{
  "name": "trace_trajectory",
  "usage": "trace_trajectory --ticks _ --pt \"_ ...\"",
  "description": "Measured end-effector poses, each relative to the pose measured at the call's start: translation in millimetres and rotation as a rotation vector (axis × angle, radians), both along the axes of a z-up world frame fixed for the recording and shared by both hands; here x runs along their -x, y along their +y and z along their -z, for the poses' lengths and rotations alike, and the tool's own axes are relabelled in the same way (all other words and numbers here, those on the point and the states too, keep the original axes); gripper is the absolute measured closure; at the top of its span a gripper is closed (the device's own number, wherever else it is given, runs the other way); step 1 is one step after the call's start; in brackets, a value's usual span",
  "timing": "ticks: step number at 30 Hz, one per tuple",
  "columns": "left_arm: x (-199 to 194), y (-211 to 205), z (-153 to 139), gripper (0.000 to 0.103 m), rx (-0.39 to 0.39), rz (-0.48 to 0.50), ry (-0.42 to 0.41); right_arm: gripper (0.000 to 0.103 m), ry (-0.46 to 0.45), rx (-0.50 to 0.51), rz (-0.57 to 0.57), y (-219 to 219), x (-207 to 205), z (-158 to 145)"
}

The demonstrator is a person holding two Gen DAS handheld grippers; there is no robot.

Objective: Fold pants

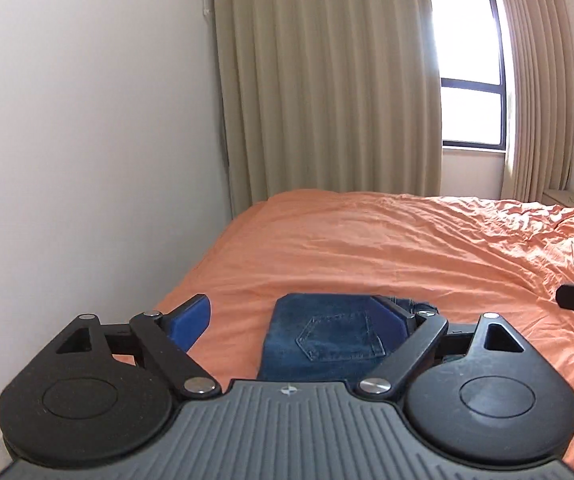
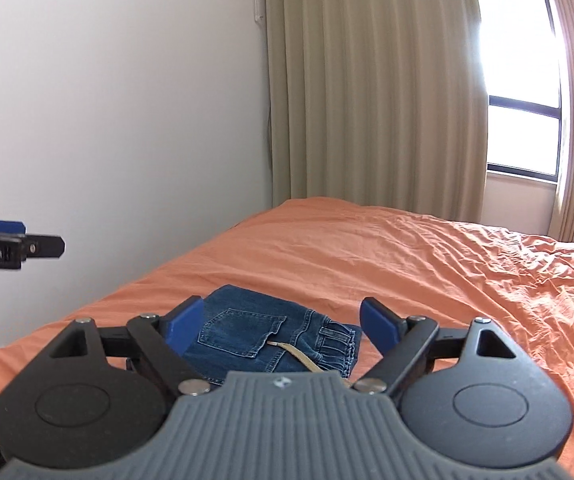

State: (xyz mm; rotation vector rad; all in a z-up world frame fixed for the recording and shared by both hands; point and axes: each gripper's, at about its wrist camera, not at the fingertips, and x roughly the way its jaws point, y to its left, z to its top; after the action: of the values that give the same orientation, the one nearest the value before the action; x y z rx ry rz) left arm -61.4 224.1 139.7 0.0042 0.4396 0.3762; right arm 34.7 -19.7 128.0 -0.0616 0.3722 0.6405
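pants: jeans [image 2: 263, 340] lie folded into a compact denim block on the orange bed [image 1: 387, 248], near its front edge, back pocket facing up, waistband end toward the right in the right wrist view
left tongs: your left gripper [image 1: 299, 316] has its jaws spread wide, nothing between the pads, raised above the jeans and not touching them
right tongs: your right gripper [image 2: 283, 320] is also wide open and empty, held off the fabric
task state: looks done or nearly done, judging by the tidy block
weight: probably moderate, several denim layers stacked
stiffness: soft but thick; folds likely hold their shape better than thin cloth, though the top layer may spring up
slip: denim on a cotton sheet probably grips, so dragging may bunch the sheet
loose bits: a pale cord [image 2: 299, 356] trails out near the waistband; don't snag it
where to grip: if you adjust, pinch all layers at the two corners of one folded edge, one gripper per corner
risk: grabbing only the top layer would likely undo the fold
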Motion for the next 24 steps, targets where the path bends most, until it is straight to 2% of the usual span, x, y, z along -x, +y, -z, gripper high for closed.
trace_trajectory --ticks 3,5,9,12,16,24 --pt "11 -15 12 0.0 0.046 -0.026 -0.01 0.022 -0.043 0.027 0.066 -11 25 5" --pt "19 -27 21 0.0 0.045 -0.077 -0.037 0.022 -0.047 0.03 0.098 -17 38 10" --pt "18 -40 42 0.0 0.092 -0.127 0.031 0.022 0.009 0.015 0.121 -26 52 28" --pt "18 -44 58 0.0 0.126 -0.143 0.063 0.022 0.03 0.009 0.129 -27 49 41" --pt "10 -51 79 0.0 0.109 -0.128 0.13 0.022 0.08 -0.008 0.13 -23 41 60" --pt "-2 -57 114 0.0 0.139 -0.092 0.223 0.022 0.198 0.037 0.12 -1 20 109"
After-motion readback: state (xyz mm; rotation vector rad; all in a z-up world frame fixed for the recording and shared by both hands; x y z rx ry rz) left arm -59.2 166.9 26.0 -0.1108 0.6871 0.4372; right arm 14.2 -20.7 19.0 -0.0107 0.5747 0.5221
